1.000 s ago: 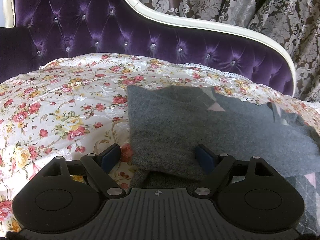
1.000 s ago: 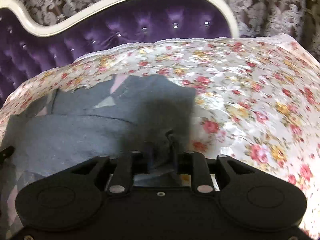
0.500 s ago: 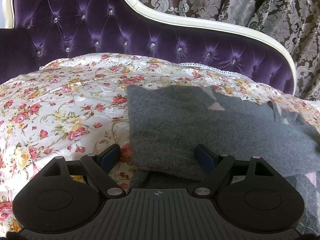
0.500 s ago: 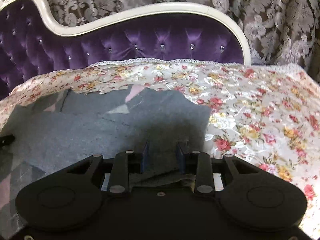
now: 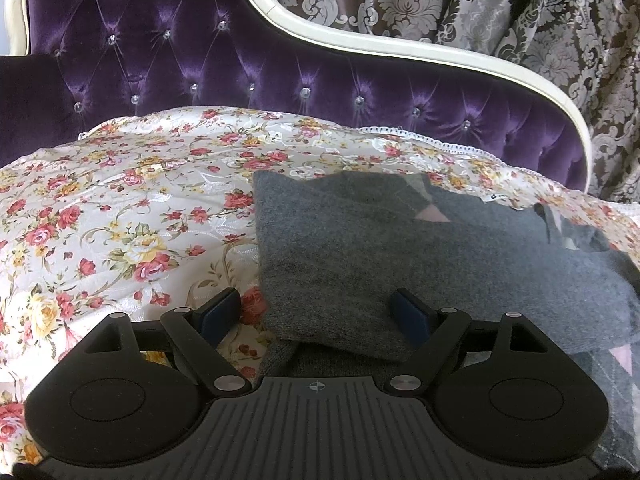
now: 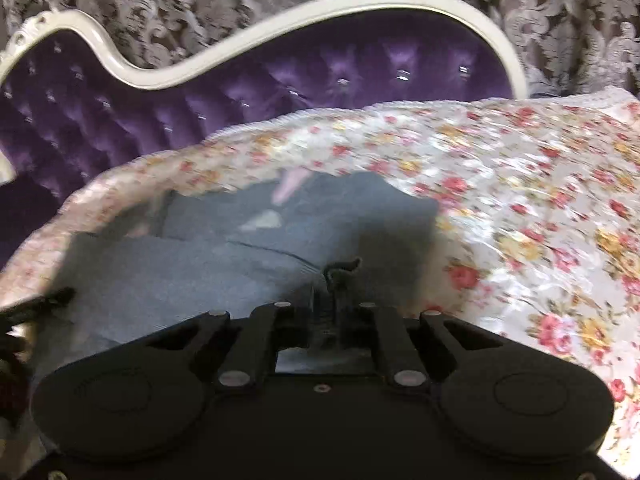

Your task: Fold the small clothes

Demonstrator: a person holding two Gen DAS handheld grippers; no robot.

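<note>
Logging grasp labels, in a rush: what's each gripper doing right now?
Left gripper: open, fingers straddling the corner of the grey sweater, gripping nothing.
Right gripper: shut on a pinch of the grey sweater; view is blurred.

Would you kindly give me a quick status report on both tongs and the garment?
Left tongs open, straddling the folded edge. Right tongs shut on grey sweater. Sweater part-folded on floral bedspread. Nothing in the way.

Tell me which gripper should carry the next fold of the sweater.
Right. The right gripper looks shut on the sweater edge, though the view is blurred. The left gripper is open, holding nothing.
</note>
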